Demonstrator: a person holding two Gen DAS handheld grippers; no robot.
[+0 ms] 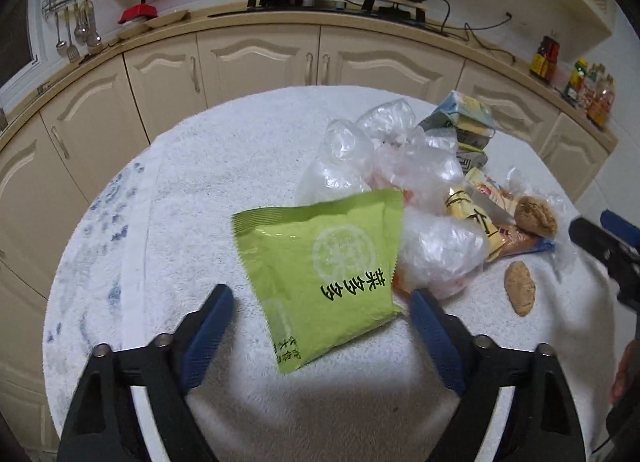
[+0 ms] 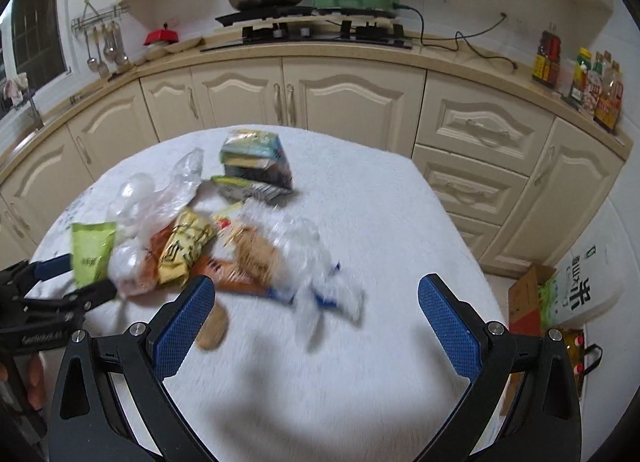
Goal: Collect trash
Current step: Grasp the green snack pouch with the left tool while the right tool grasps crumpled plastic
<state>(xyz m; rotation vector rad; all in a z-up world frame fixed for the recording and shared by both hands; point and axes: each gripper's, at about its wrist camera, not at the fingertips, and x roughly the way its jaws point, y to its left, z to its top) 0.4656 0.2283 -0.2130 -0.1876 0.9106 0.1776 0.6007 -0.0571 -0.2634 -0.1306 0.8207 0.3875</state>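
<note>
A round worktop (image 1: 208,166) covered in a white fluffy cloth filled most of both views, with cream kitchen cabinets (image 2: 344,98) curving behind it. A heap of trash lay on the worktop, and the green snack pouch (image 1: 320,274) served as its landmark. Behind the pouch and touching it sat crumpled clear plastic bags (image 1: 360,158). Beyond those bags stood a squashed drink carton (image 1: 460,122). To the right of the pouch lay a yellow wrapper (image 1: 476,218), and farther right a round brown biscuit (image 1: 534,216). A second brown biscuit (image 1: 519,288) lay alone on the cloth, nearer than the first. The left hand-held gripper (image 1: 322,304) hung over the near end of the green pouch, its blue fingers (image 1: 212,326) spread either side with gaps, not pressing it. The right hand-held gripper (image 2: 314,294) stood wide apart and empty, right of the pouch, over the blurred plastic near the second biscuit.
</note>
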